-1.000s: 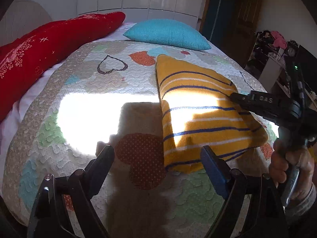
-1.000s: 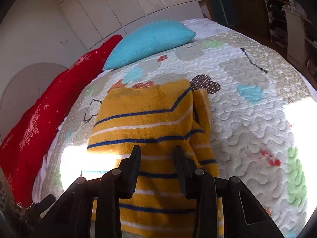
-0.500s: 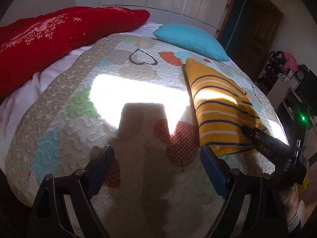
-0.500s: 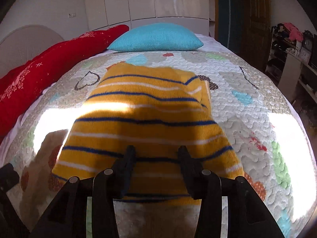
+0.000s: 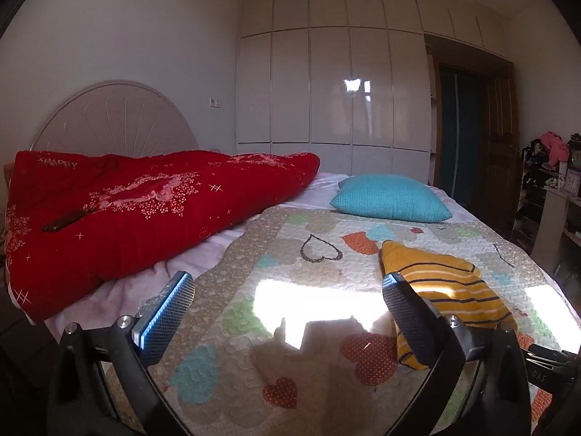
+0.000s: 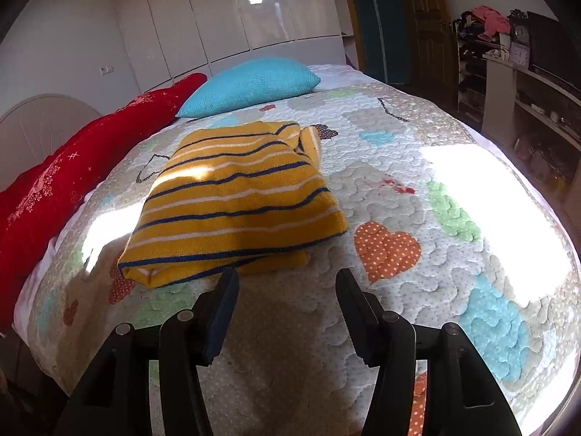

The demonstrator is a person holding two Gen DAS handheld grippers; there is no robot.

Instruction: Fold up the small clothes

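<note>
Left tongs (image 5: 288,292): nearest the left wrist camera, jaws spread wide and opening, nothing between them; only the quilt shows through the gap.
Right tongs (image 6: 287,283): nearest the right wrist camera, jaws apart and opening, nothing gripped; they hang just short of the sweater's near edge, not touching it.
Quilt (image 6: 417,218): patchwork bedspread with hearts in orange, green and blue, covering the bed; bright patches of sunlight lie across it, with shadows of the tongs on the near part.
Yellow striped sweater (image 6: 236,200): folded into a rough rectangle, lying flat on the quilt, navy and white stripes running across it; a sleeve or collar part peeks out at its far right corner. In the left wrist view it lies to the right (image 5: 443,290), partly behind the right-hand finger of the left tongs.
Red blanket (image 5: 138,214): bunched along the left side of the bed, on a pale pink sheet, well apart from the sweater.
Teal cushion (image 6: 250,83): beyond the sweater, at the far end of the bed.
Headboard (image 5: 112,120): pale, arched, behind the red blanket.
Wardrobe (image 5: 334,83): glossy white doors on the far wall.
Shelves (image 6: 508,54): cluttered, on the far right beside a dark wooden door.
</note>
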